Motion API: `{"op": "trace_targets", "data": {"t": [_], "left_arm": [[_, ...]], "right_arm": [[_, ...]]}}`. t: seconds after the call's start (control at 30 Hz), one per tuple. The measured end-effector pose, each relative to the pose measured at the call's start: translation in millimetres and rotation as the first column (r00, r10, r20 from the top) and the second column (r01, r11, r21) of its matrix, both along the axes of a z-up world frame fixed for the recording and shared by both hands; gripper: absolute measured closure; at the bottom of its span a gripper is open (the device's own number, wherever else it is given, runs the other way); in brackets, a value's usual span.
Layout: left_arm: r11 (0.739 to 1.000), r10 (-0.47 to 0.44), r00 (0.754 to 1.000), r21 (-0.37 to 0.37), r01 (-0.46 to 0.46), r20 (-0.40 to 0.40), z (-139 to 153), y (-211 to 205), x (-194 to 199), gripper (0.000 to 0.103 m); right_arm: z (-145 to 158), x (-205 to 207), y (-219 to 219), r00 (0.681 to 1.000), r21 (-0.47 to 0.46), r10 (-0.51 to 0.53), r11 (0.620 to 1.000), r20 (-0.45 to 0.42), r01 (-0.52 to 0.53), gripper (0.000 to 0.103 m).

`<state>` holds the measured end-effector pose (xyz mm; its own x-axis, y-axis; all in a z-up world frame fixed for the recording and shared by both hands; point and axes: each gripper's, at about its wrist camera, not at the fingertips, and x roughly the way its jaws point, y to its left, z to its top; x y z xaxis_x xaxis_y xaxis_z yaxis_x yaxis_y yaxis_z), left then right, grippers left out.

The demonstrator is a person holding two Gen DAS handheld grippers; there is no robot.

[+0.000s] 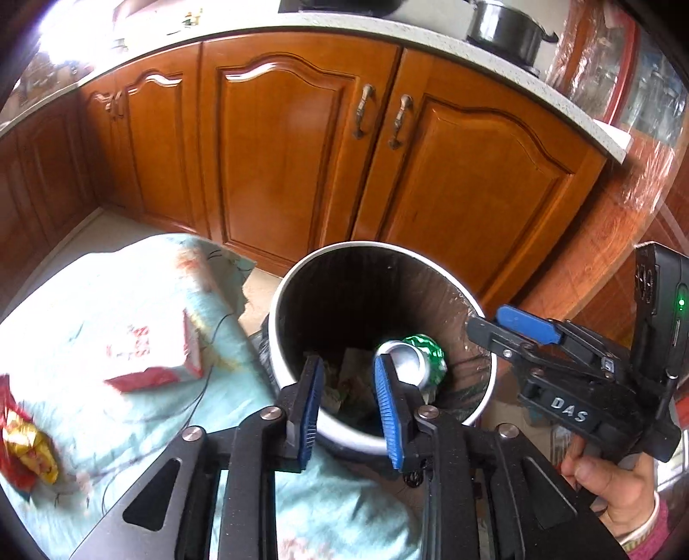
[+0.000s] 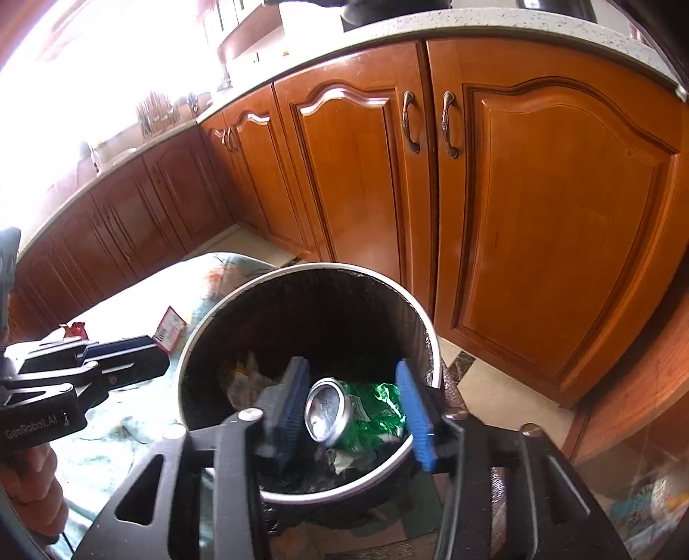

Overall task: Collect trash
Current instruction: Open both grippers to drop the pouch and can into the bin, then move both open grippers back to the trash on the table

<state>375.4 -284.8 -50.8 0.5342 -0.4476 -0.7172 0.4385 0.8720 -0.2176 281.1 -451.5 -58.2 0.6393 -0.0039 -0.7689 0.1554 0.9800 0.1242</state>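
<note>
A round trash bin [image 1: 301,275] [image 2: 202,327] with a pale rim stands on the floor before the cabinets. A crushed green can [image 1: 415,359] [image 2: 340,413] is inside it, above crumpled waste. My right gripper [image 2: 353,402] is open over the bin, the can loose between and below its blue pads; it also shows in the left wrist view [image 1: 512,329]. My left gripper [image 1: 349,396] is open and empty at the bin's near rim; it shows at the left of the right wrist view [image 2: 125,357]. A red-and-white carton [image 1: 159,353] [image 2: 170,329] and a red-yellow wrapper [image 1: 23,439] lie on the light-blue cloth [image 1: 107,293].
Wooden cabinet doors [image 1: 280,142] [image 2: 538,215] stand close behind the bin under a pale countertop [image 1: 430,34]. A black pot [image 1: 508,30] sits on the counter. Tiled floor [image 2: 508,400] shows right of the bin.
</note>
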Motion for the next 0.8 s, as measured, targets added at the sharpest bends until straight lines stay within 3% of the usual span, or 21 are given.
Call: {"op": "trace_targets", "data": {"t": [0.13, 0.27, 0.8], "left_arm": [[0.998, 0.06, 0.998, -0.033, -0.059, 0.005, -7, 29, -25, 0.071], [0.99, 0.122, 0.992, -0.07, -0.122, 0.001, -13, 59, -51, 0.07], [0.939, 0.324, 0.944, -0.097, -0.329, -0.067, -26, 174, -127, 0.07]], "right_arm": [[5, -16, 10, 0.999, 0.044, -0.005, 0.999, 0.04, 0.003, 0.028], [8, -32, 28, 0.997, 0.093, 0.004, 0.996, 0.077, -0.011, 0.017], [-4, -56, 124, 0.99, 0.223, 0.129, 0.965, 0.064, -0.14, 0.014]]}}
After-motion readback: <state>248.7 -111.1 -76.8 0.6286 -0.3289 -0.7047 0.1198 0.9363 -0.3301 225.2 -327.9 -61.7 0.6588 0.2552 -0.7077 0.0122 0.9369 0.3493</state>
